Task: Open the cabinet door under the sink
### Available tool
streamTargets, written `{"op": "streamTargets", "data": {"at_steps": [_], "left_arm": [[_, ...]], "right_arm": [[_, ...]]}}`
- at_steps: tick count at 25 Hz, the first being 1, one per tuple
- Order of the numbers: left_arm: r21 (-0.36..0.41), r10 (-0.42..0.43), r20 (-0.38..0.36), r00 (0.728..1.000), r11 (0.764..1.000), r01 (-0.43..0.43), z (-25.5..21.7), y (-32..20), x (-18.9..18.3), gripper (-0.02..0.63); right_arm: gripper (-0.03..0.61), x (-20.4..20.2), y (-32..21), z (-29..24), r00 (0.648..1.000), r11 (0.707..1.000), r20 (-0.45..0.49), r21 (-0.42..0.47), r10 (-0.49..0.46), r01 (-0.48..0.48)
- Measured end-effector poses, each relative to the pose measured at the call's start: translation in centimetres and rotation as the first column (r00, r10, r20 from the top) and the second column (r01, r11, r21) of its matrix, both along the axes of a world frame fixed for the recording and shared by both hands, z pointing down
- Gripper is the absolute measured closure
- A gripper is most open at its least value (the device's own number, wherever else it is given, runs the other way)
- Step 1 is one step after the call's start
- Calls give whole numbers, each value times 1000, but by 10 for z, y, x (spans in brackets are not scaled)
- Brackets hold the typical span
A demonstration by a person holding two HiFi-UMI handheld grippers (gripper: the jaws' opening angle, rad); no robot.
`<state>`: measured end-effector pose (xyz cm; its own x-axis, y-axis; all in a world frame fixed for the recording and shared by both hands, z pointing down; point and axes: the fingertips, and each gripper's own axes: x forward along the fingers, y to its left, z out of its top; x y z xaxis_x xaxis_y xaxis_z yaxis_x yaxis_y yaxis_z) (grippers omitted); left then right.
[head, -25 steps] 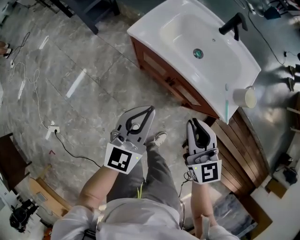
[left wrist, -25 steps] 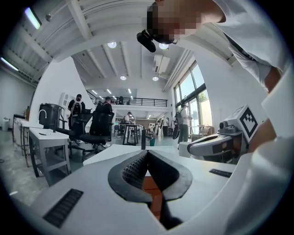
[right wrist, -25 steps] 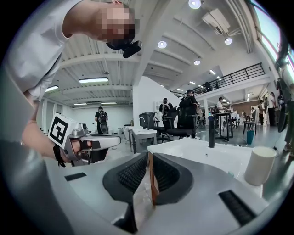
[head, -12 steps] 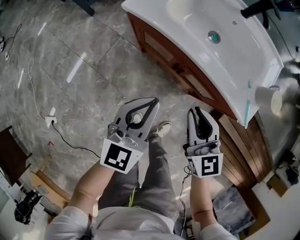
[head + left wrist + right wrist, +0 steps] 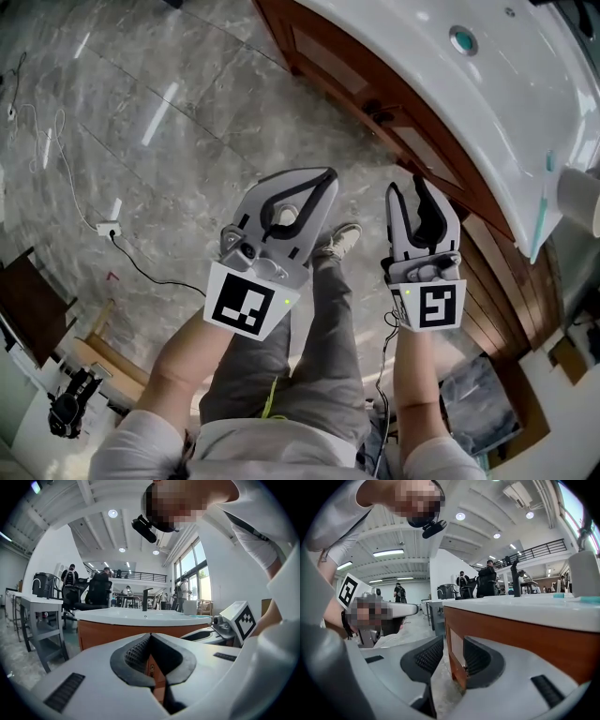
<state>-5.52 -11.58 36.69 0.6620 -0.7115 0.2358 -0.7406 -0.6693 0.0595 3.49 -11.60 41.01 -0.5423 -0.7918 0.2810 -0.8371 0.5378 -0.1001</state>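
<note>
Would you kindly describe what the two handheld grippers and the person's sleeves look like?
The left claw and right claw are light grey plastic shells with black ribbed pads lining the jaws. Each carries a white cube printed with black square markers at its rear. The person wears short white sleeves.

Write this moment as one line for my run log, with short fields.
stage: before contact | left gripper: shut, empty | right gripper: open, empty, facing cabinet | cabinet door: closed, untouched
</note>
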Motion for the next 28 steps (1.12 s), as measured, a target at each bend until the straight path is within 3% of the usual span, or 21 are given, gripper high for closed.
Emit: {"op": "streamTargets", "data": {"at_steps": [6,11,16,28], "left_arm": [[-7,3,-7,1000,1000,-3,53,-6,9,601],[-10,7,-7,1000,1000,-7,100,-9,13,601],[-6,-2,-10,1000,1000,2,140,-14,16,601],[28,-14,-12,1000,1000,14,197,-27,13,601]], "right_arm": [[460,-5,-17,46,1000,999,4,49,-23,23],[460,0,-19,112,999,999,-50,-33,-15,13],[460,0,-32,157,998,999,-64,-34,-1,-2],[460,2,-50,209,995,1000,-95,1,28,-28]]}}
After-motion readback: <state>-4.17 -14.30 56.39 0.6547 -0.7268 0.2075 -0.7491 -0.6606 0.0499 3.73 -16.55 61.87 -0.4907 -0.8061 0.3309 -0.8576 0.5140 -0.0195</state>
